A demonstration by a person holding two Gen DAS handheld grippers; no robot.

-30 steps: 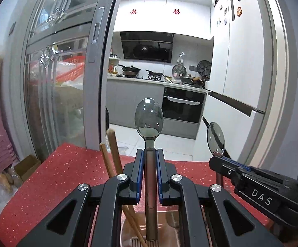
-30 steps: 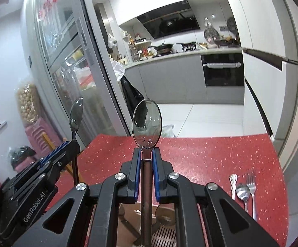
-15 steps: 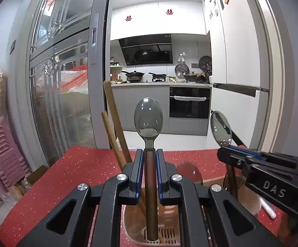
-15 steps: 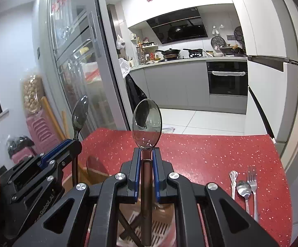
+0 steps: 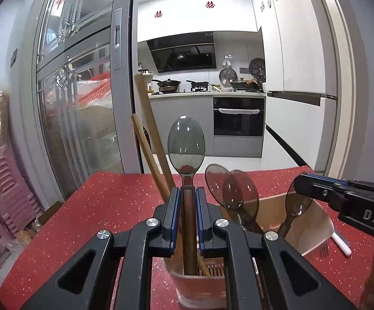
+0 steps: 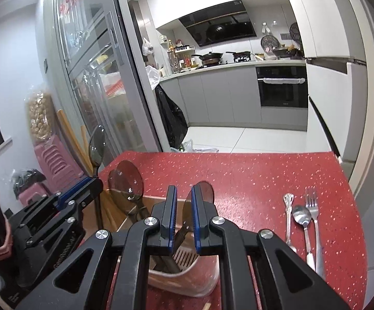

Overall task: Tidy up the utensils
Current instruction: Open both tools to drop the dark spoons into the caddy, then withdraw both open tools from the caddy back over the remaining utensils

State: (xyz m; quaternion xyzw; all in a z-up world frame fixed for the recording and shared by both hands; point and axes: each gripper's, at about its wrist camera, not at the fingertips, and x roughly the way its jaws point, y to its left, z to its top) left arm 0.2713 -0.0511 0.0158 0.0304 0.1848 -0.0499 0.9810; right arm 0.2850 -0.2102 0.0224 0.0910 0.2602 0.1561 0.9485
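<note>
A pink utensil holder (image 5: 318,222) stands on the red table (image 6: 238,170). It holds two wooden sticks (image 5: 150,139) and two translucent brown spoons (image 5: 239,193). My left gripper (image 5: 188,193) is shut on another translucent spoon (image 5: 186,146), upright, with its handle end down inside the holder. My right gripper (image 6: 183,193) hangs over the holder (image 6: 187,281), its jaws a narrow gap apart and gripping nothing. A further spoon (image 6: 205,191) leans in the holder just beyond and below its fingertips. In the left wrist view that spoon (image 5: 299,204) sits under the right gripper (image 5: 300,183).
A metal fork (image 6: 313,211), a metal spoon (image 6: 302,214) and an ornate-handled utensil (image 6: 287,201) lie side by side on the table's right part. A glass sliding door and stacked pink stools (image 5: 6,193) stand left of the table. The kitchen floor lies beyond the far edge.
Both grippers have sunk over the holder. The left spoon's handle now reaches into it. The spoon that stood upright between the right pads now leans loose in the holder.
</note>
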